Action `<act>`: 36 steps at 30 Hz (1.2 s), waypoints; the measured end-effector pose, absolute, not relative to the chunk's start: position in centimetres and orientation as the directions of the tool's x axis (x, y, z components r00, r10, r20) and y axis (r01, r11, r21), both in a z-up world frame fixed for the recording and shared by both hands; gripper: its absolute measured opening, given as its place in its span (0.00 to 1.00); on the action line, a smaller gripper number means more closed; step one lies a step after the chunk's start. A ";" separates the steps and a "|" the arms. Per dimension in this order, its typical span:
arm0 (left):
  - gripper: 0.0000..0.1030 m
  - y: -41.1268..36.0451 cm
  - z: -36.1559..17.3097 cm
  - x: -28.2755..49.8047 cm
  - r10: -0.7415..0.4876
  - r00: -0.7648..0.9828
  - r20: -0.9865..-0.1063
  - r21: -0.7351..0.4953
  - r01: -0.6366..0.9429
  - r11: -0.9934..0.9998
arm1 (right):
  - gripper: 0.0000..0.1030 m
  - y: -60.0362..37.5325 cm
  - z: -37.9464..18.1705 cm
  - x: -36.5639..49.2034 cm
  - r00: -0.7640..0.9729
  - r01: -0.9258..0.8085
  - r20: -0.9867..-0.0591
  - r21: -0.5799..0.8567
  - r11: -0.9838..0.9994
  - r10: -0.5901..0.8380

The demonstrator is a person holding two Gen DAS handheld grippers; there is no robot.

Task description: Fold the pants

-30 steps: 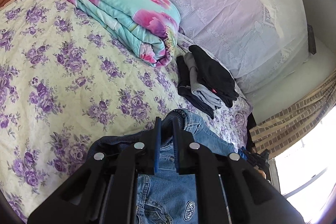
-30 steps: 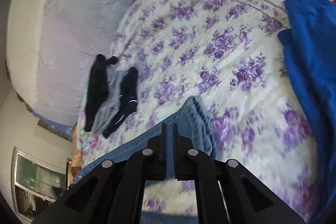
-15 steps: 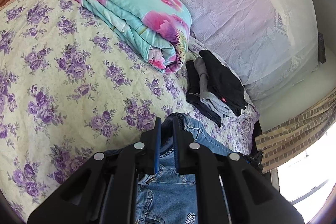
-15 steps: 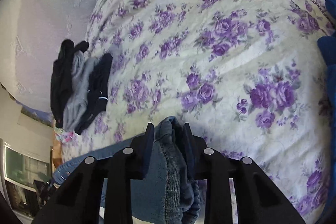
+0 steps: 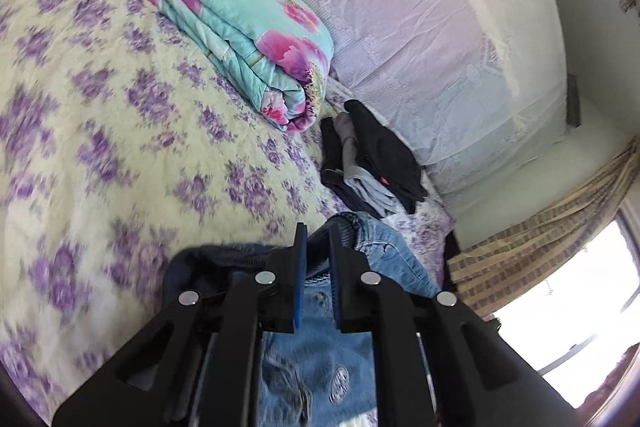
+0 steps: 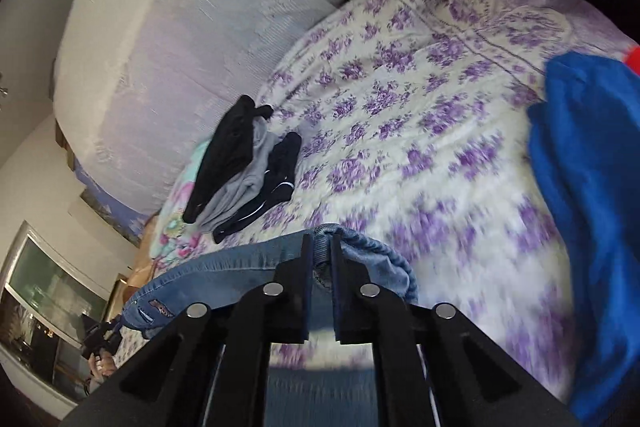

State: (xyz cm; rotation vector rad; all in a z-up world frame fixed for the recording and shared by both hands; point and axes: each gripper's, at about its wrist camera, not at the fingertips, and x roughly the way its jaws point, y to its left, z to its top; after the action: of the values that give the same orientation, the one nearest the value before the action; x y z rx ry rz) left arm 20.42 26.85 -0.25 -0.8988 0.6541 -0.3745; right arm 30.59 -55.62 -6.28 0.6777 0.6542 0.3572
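Observation:
A pair of blue denim pants (image 5: 384, 251) hangs between my two grippers above the bed. My left gripper (image 5: 318, 233) is shut on a bunched edge of the denim, with the pants' embroidered back hanging below the fingers. My right gripper (image 6: 320, 245) is shut on another folded edge of the pants (image 6: 240, 267), which stretch away to the left in that view. Both grips are lifted off the purple-flowered bedspread (image 5: 120, 131).
A folded turquoise floral quilt (image 5: 240, 39) lies by the lilac headboard cushion (image 5: 400, 27). A small pile of black and grey clothes (image 5: 368, 159) lies beside it, also in the right wrist view (image 6: 248, 163). A blue garment (image 6: 592, 207) lies at the right. A window with a checked curtain (image 5: 540, 239) is beyond the bed.
Both grippers have lifted and swung with the pants; the quilt and clothes pile sit further from the left gripper. The right view turned back toward the headboard.

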 end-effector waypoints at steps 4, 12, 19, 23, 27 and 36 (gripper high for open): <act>0.10 28.0 -3.7 14.9 -0.568 0.753 -0.334 -0.854 0.014 0.521 | 0.07 -56.8 -9.8 23.7 0.747 -0.045 -0.438 0.718 0.695 0.500; 0.05 31.8 -10.0 7.2 -0.512 0.760 -0.400 -0.871 -0.141 0.471 | 0.15 -58.1 -15.2 18.5 0.742 0.059 -0.429 0.808 0.587 0.515; 0.06 27.2 -4.8 6.1 -0.522 0.744 -0.418 -0.781 -0.002 0.624 | 0.60 -54.7 -13.7 18.3 0.726 0.025 -0.367 0.860 0.510 0.582; 0.29 23.0 -4.3 7.5 -0.602 0.682 -0.415 -0.775 0.081 0.627 | 0.60 -52.8 -14.7 19.5 0.737 0.083 -0.362 0.887 0.455 0.570; 0.40 18.6 -5.1 9.1 -0.654 0.601 -0.459 -0.766 0.105 0.634 | 0.59 -50.9 -16.1 20.6 0.756 0.150 -0.379 0.894 0.422 0.534; 0.67 17.2 -7.6 9.7 -0.657 0.582 -0.479 -0.789 0.042 0.613 | 0.13 -50.2 -17.0 22.2 0.819 0.106 -0.278 0.933 0.344 0.501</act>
State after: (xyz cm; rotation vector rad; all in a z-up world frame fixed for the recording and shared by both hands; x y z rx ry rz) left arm 9.67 17.22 -7.59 -0.8195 0.8620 -0.4665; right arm 22.16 -50.24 -17.04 1.2092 0.5894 0.2763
